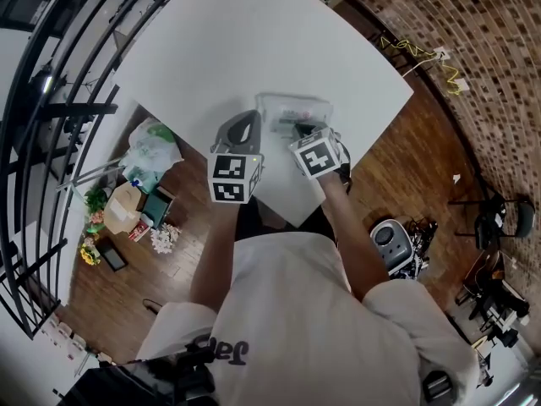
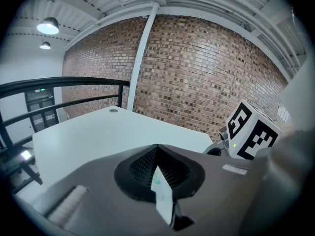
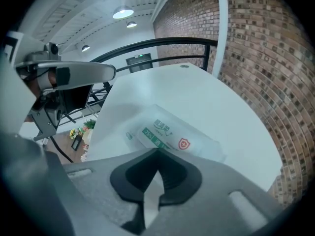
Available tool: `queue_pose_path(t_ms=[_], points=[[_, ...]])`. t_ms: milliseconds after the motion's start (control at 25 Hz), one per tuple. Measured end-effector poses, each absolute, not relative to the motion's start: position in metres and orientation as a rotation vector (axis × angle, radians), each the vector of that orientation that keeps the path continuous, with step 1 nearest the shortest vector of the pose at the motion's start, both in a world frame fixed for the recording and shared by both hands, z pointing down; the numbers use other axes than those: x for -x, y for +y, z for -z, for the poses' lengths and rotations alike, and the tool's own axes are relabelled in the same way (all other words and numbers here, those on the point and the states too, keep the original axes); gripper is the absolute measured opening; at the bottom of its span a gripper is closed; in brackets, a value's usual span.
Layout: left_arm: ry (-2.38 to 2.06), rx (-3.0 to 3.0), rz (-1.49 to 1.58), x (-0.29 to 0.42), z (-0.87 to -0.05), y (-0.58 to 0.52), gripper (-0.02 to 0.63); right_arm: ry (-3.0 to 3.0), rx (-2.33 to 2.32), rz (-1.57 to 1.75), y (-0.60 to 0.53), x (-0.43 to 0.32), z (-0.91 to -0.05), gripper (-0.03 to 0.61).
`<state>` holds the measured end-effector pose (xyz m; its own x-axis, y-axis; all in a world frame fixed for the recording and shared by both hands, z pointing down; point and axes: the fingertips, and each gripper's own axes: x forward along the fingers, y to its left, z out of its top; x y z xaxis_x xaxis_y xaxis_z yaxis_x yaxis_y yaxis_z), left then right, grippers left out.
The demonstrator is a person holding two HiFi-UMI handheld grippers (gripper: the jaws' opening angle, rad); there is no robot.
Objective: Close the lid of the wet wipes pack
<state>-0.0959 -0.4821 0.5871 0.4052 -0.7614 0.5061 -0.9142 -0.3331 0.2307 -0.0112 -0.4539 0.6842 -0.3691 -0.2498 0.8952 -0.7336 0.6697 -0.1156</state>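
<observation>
Both forearms reach forward, each hand holding its claw low over the white table (image 1: pixel 254 41). The left gripper (image 1: pixel 244 122) points away from the person with its jaws together; a thin white sliver with a green mark shows in the slit, and I cannot tell what it is. The right gripper (image 1: pixel 309 131) also has its jaws together. The wet wipes pack (image 1: pixel 290 108) lies flat just ahead of the right gripper's tips and just right of the left tips: soft and pale, with a green label and a red shield mark
</observation>
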Motion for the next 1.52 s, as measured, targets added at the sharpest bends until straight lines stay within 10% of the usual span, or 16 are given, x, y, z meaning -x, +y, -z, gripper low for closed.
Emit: queue_pose_path(t_ms=[520, 1520], points=[[-1.416, -2.250, -0.396, 0.110, -0.566, -0.470, 0.017, -1.989, -0.918, -0.722, -0.453, 0.003, -0.671, -0.012], [-1.268, -2.755, -0.042, 0.038, -0.376, -0.317, 0.017, -2.380, -1.890, -0.065, -0.293, -0.054, -0.373, -0.012]])
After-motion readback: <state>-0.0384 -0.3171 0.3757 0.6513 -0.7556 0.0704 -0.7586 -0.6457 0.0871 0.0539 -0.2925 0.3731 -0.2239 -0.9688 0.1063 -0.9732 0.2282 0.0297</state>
